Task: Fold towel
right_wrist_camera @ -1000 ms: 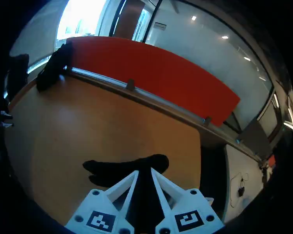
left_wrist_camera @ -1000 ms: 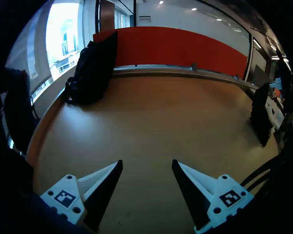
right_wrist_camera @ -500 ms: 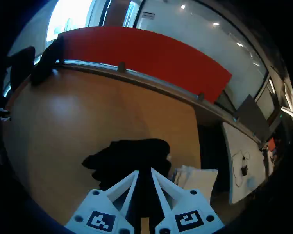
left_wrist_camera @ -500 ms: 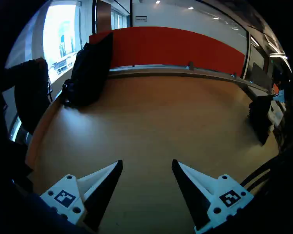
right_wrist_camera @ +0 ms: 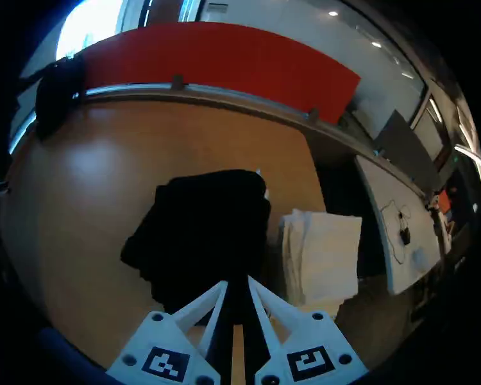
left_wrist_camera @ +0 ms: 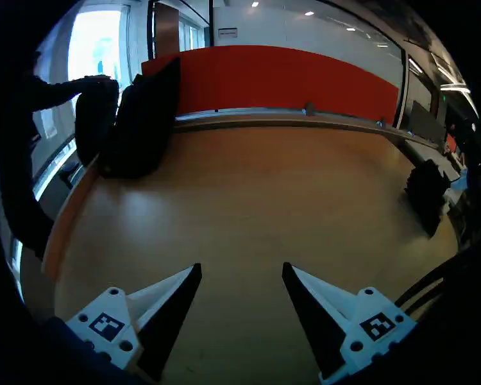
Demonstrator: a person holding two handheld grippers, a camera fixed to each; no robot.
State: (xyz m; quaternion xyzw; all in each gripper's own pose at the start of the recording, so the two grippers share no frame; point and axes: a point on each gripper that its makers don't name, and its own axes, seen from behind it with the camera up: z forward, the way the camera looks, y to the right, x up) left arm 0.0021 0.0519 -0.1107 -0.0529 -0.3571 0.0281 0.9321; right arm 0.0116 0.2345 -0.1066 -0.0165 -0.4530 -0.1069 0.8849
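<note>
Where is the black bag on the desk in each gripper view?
Left gripper view: black bag upper left, at the desk's far corner by the red partition.
Right gripper view: black bag far upper left, at that partition's left end.
Shared landmark: the red partition.

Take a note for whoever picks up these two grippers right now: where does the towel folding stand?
Left gripper: open, over bare wood of the table, holding nothing.
Right gripper: shut on the near edge of the black towel.
The towel sits bunched over the table, with a white cloth stack just to its right.
Done: towel gripped. No neat fold shows yet.
Left: spread it flat and fold it, probably with the left gripper taking a second corner.
</note>
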